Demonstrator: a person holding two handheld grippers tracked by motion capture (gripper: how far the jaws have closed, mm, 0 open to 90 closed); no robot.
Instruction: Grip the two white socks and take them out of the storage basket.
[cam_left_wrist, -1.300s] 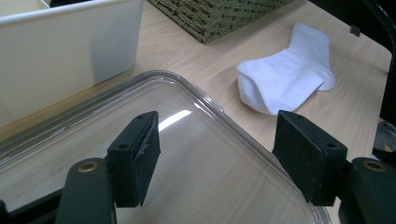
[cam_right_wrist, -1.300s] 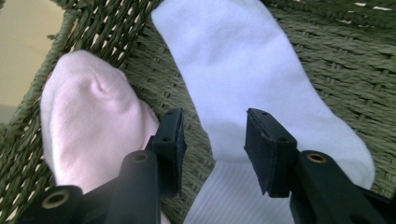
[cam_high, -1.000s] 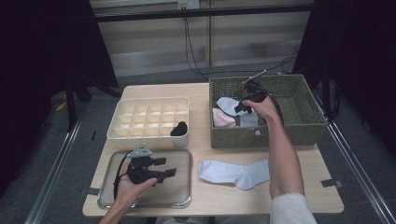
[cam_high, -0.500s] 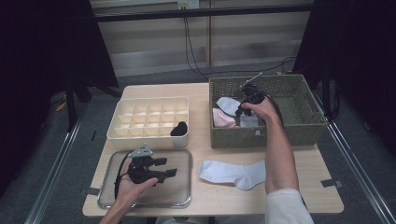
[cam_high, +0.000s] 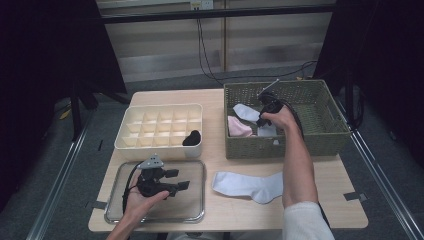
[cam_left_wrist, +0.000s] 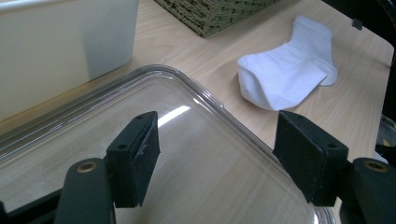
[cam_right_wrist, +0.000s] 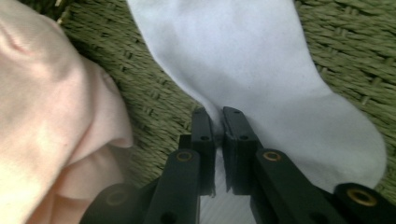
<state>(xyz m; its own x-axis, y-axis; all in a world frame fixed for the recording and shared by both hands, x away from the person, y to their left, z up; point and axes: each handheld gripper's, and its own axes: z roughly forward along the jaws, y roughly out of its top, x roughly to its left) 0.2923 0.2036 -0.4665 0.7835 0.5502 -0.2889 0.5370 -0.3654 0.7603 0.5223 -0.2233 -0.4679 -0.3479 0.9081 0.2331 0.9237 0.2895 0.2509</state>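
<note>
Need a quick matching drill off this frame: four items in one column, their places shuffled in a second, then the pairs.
Items:
1. white sock in the basket
2. white sock on the table
3. pink sock
4. dark rolled sock

Places:
A. in a compartment of the cream divider box
B. flat on the table beside the tray
C. pinched in the right gripper
D. loose in the wicker basket, ungripped

Pairs: 1-C, 2-B, 3-D, 4-A
</note>
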